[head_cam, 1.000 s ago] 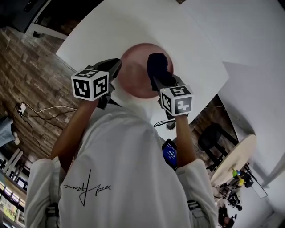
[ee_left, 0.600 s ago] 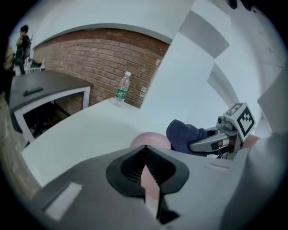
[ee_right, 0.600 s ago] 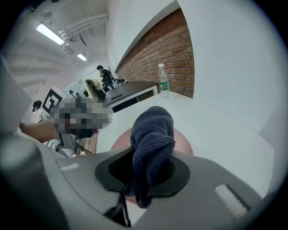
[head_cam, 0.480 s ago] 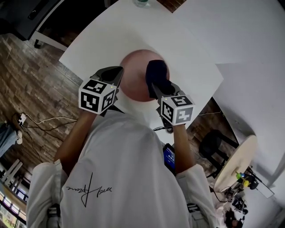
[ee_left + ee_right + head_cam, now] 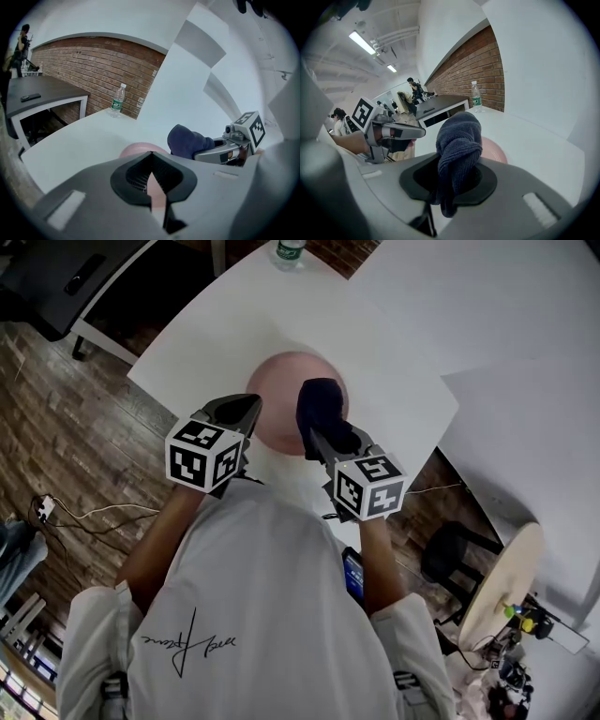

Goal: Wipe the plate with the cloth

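Two grips: your left claw (image 5: 151, 161) pinches the plate (image 5: 277, 390) at its 9 o'clock rim; your right claw (image 5: 453, 190) clamps the cloth (image 5: 457, 137) over the 3 o'clock side. Mid-wipe, likely; next, press and sweep.

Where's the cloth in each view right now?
Head view: cloth at centre, over the plate.
Left gripper view: cloth right of centre, beyond the jaws.
Right gripper view: cloth at centre, clamped between the jaws.
Shared landmark: the bottle beyond the plate.
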Demonstrator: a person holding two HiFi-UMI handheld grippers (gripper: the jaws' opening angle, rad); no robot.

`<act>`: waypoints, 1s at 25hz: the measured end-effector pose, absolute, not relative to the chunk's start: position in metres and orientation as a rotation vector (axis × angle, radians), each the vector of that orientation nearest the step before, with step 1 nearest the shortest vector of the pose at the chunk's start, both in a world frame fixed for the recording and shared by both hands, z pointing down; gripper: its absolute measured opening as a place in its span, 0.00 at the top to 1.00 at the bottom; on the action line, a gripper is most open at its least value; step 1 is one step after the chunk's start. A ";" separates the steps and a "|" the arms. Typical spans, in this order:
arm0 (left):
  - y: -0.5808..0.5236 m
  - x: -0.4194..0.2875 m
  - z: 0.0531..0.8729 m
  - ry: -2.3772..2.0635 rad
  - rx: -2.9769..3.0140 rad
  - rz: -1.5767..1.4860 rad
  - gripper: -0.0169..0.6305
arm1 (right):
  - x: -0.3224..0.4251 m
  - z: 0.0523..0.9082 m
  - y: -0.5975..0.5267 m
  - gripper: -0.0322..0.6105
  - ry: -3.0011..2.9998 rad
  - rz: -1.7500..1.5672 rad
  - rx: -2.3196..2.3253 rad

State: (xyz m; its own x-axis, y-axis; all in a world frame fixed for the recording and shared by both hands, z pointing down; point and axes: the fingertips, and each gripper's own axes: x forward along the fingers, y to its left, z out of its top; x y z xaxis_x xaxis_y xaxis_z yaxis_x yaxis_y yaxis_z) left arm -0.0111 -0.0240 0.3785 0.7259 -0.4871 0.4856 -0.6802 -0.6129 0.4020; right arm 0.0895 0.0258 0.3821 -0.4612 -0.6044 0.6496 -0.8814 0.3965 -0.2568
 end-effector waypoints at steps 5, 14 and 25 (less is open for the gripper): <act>-0.015 -0.013 0.368 -0.911 2.369 0.414 0.95 | 0.082 0.377 0.037 0.82 -2.242 0.785 1.262; 0.008 -0.030 0.356 -0.944 2.305 0.306 0.95 | 0.085 0.371 0.066 0.82 -2.271 0.770 1.276; 0.027 -0.019 0.363 -0.889 2.308 0.358 0.95 | 0.081 0.371 0.080 0.82 -2.379 0.753 1.249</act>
State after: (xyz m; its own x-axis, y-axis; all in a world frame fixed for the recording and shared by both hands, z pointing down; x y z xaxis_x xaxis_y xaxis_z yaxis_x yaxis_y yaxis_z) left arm -0.0191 0.0272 0.3635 0.7351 -0.5056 0.4517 -0.6775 -0.5725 0.4618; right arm 0.0805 0.0799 0.3707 -0.5505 -0.6473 0.5272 -0.8328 0.4703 -0.2921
